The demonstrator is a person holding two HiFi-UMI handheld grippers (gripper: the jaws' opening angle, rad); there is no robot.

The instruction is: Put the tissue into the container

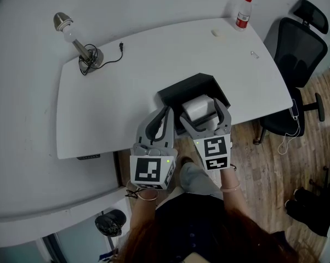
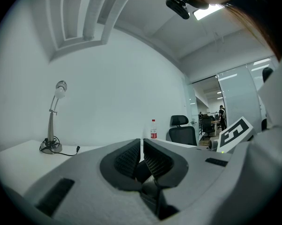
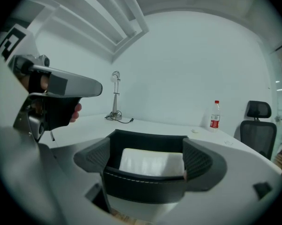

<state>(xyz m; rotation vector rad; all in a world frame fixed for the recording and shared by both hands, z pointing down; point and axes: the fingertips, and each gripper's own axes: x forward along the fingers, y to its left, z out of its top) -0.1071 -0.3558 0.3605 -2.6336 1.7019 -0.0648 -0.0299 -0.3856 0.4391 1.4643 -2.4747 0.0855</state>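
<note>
A black open container stands at the table's near edge. A white tissue pack lies inside it. My right gripper is open, its jaws spread on either side of the container's near end. In the right gripper view the tissue rests behind the container's near wall, between the pads of my right gripper, and I cannot tell whether the pads touch it. My left gripper hovers just left of the container, shut on nothing. In its own view the left gripper has its pads together.
A desk lamp with a cable stands at the table's far left. A water bottle and a small pale object sit at the far right. A black office chair is right of the white table.
</note>
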